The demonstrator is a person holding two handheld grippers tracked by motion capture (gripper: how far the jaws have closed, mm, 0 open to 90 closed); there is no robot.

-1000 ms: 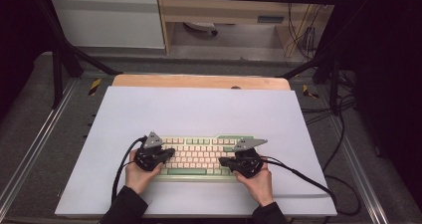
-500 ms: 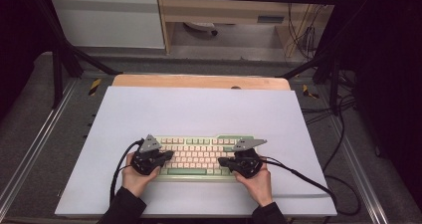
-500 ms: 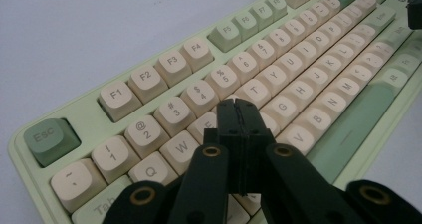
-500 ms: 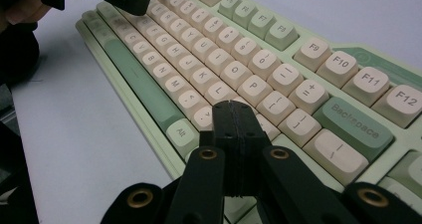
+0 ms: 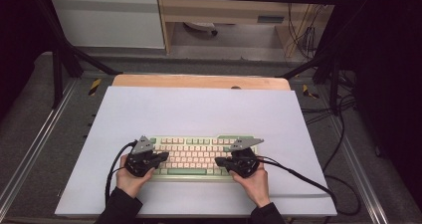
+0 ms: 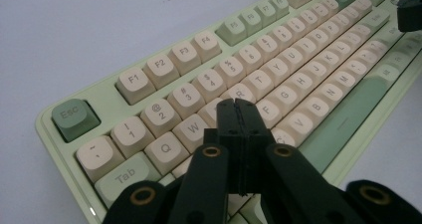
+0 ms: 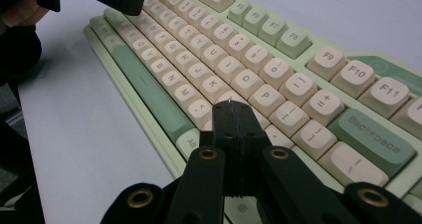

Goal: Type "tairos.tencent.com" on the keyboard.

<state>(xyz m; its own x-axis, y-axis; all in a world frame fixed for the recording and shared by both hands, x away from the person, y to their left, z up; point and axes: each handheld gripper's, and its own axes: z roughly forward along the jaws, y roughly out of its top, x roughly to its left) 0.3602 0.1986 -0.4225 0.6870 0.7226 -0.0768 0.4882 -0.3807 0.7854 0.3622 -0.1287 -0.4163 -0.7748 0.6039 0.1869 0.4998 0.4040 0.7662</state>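
Left tool (image 5: 160, 157) shifted slightly; keyboard (image 5: 191, 156) under both closed tools.

Esc, Tab, perhaps Backspace: keyboard (image 6: 278, 74) keycaps

The keyboard (image 6: 259, 74) is made of smooth plastic with matt cream and green keycaps. It is laid on a matt white sheet (image 5: 199, 109). A wooden table edge (image 5: 199, 81) is seen behind.

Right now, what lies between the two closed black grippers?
In the high view, between the left gripper and right gripper lie the cream keys of the pale green keyboard, nothing else.
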